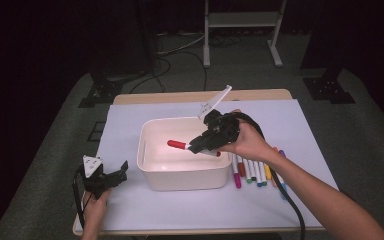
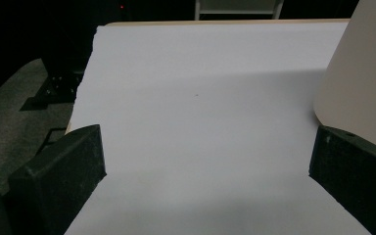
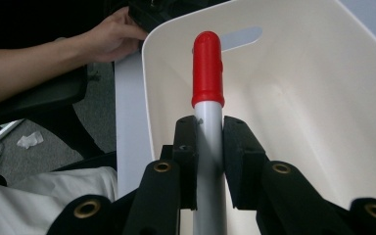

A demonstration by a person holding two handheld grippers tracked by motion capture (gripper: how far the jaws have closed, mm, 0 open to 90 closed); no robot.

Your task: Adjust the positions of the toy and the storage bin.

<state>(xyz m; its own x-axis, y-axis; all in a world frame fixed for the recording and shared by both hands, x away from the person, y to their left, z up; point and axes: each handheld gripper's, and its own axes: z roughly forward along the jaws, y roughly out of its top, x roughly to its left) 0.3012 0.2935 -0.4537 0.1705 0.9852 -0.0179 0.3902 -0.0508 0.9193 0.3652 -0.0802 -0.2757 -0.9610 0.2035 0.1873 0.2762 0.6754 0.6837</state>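
We see our right hand-held gripper (image 1: 203,144) clamped on a red-capped marker (image 1: 178,145), its two black jaws pressed against the grey barrel just below the cap. In the right gripper view the marker (image 3: 207,73) runs straight up toward twelve o'clock from between the pads, its red cap over the inside of the white bin (image 3: 293,103). From the high view the marker lies roughly level above the bin's (image 1: 182,179) open top, the cap pointing to nine o'clock and the gripper coming in from three o'clock, with our right hand (image 1: 247,141) over the bin's right rim.

Our left hand-held gripper (image 1: 115,176) sits at the bin's eight o'clock, low on the tabletop (image 1: 260,95), held by our left hand (image 1: 96,206). Its jaws stand wide apart with nothing between them; in the left gripper view they frame a bare stretch of white sheet (image 2: 200,122), and the bin's rounded corner (image 2: 362,78) shows at two o'clock, just above the right jaw.

A row of markers (image 1: 252,171) with coloured caps lies on the sheet at the bin's four o'clock, just beside its right wall, side by side and partly crossed by our right forearm and the gripper's black cable (image 1: 290,200).

The bin rests near the middle of the white sheet (image 1: 290,120), which covers most of the tabletop.
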